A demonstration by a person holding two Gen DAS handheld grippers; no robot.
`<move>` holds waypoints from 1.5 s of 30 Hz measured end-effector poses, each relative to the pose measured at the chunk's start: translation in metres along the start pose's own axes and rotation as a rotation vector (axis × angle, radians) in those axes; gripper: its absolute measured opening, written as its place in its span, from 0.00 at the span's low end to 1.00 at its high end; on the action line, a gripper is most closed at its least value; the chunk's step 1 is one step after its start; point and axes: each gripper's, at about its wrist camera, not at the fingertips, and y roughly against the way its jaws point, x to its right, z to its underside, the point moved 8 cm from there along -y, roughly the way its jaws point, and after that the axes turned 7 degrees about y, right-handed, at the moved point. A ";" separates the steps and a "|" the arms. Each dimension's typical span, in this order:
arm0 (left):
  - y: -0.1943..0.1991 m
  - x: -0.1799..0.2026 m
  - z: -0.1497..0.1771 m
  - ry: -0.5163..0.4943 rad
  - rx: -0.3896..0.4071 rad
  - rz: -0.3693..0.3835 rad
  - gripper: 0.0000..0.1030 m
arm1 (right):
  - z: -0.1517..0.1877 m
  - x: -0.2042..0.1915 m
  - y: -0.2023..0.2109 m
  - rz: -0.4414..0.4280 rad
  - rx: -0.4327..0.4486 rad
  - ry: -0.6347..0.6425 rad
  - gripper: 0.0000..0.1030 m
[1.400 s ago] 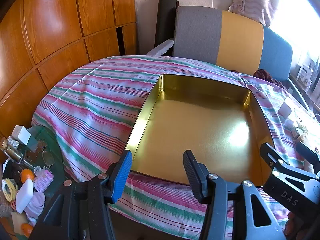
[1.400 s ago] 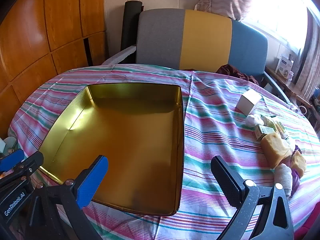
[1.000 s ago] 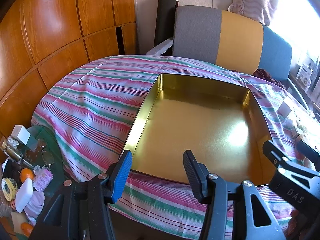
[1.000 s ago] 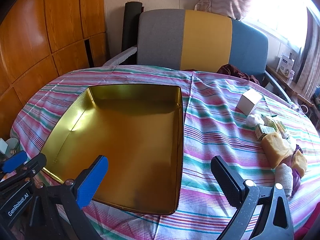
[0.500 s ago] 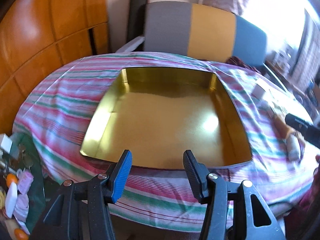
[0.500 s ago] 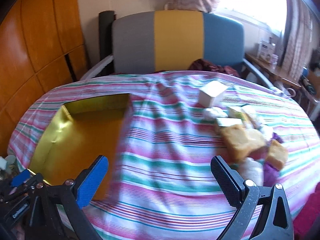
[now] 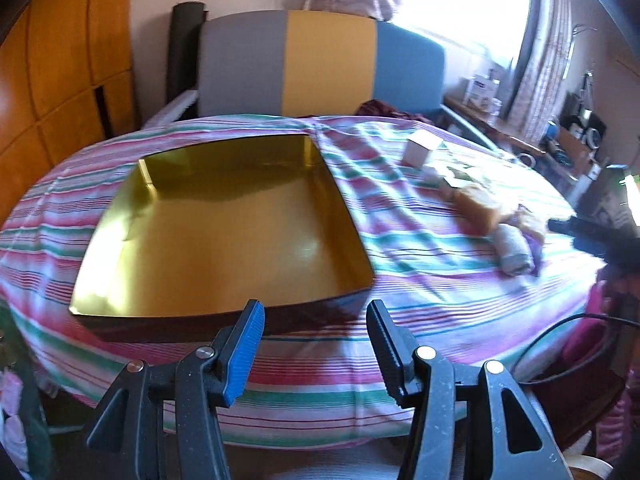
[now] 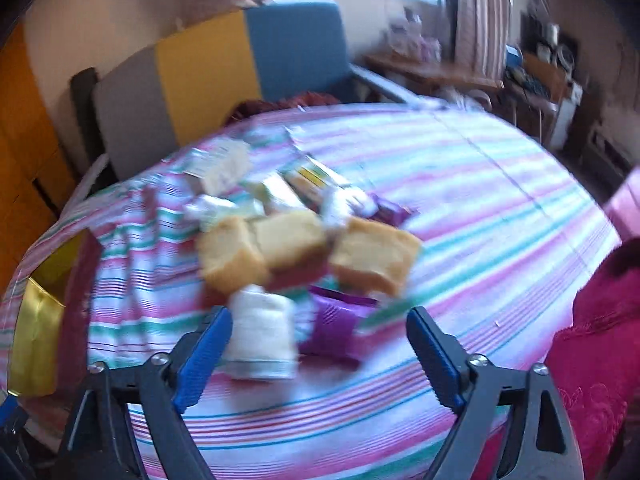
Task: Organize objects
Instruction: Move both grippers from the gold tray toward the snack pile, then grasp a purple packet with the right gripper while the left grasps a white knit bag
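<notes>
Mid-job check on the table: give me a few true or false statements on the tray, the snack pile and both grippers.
1. The gold tray holds nothing. True.
2. The right gripper clamps a cake piece. False: its jaws are closing but grip nothing; the white wrapped roll and purple packet lie beyond its fingertips.
3. The left gripper carries a packet. False: it is open, nothing between its fingers.
4. The cake pieces lie on the striped tablecloth, outside the tray. True.
5. The small white box sits inside the tray. False: it stands on the cloth beside it.

Striped-cloth table (image 7: 400, 344): gold tray (image 7: 224, 236), snack pile (image 8: 304, 248).
</notes>
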 end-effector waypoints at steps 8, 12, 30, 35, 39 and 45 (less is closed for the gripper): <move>-0.006 0.040 0.006 -0.059 -0.029 0.035 0.52 | 0.010 0.001 -0.044 -0.061 -0.137 0.084 0.58; -0.005 0.054 0.005 -0.102 -0.025 0.027 0.52 | 0.017 0.005 -0.061 -0.114 -0.190 0.055 0.48; -0.064 0.162 -0.015 -0.159 -0.194 0.238 0.75 | 0.008 0.039 -0.069 -0.253 -0.207 -0.007 0.34; -0.091 0.206 -0.016 -0.151 -0.237 0.324 0.77 | 0.006 0.034 -0.064 -0.261 -0.186 0.017 0.34; -0.116 0.241 -0.016 -0.178 -0.281 0.357 0.80 | 0.005 0.035 -0.060 -0.277 -0.182 0.001 0.34; -0.150 0.276 -0.015 -0.193 -0.303 0.361 0.81 | -0.001 0.047 -0.059 -0.283 -0.160 -0.065 0.34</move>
